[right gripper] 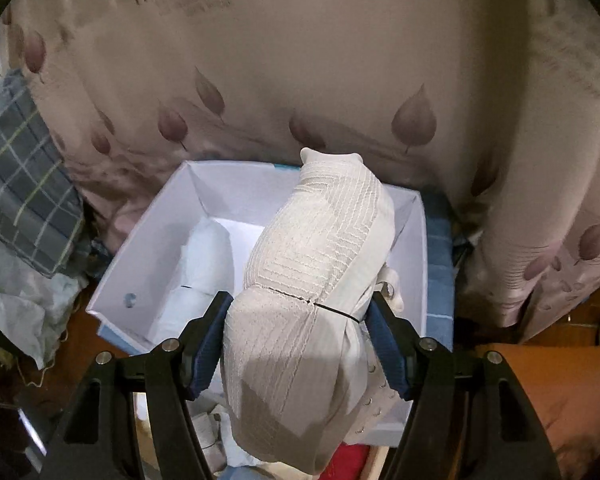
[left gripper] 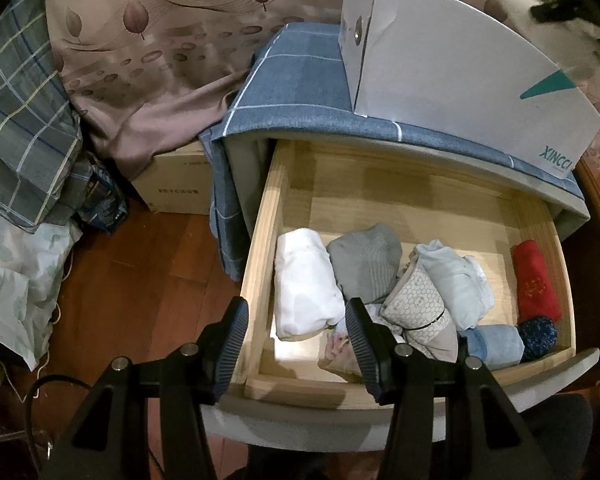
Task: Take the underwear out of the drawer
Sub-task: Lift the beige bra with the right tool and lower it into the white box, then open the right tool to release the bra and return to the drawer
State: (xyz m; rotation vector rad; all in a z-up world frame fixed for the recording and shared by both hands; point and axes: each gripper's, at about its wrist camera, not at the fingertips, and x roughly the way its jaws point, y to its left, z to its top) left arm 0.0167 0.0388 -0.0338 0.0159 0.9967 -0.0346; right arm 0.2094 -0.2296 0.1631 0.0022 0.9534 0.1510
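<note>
Holding cream rolled underwear (right gripper: 308,280), right gripper (right gripper: 300,344) clamps it mid-frame above white box (right gripper: 148,248); one white roll (right gripper: 204,264) already lies inside. Left gripper (left gripper: 296,344) empty, jaws part-open at lower centre over drawer (left gripper: 260,264). Left view alone shows remaining rolls: white (left gripper: 304,280), grey (left gripper: 364,260), red (left gripper: 534,280). Right view alone shows box interior.

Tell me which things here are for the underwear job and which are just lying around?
For the job:
- open wooden drawer
- rolled underwear in it, like the white roll
- cream roll gripped by the right gripper
- white box beneath it
- left gripper

Just lying about:
- leaf-print curtain
- cardboard box
- checked cloth
</note>
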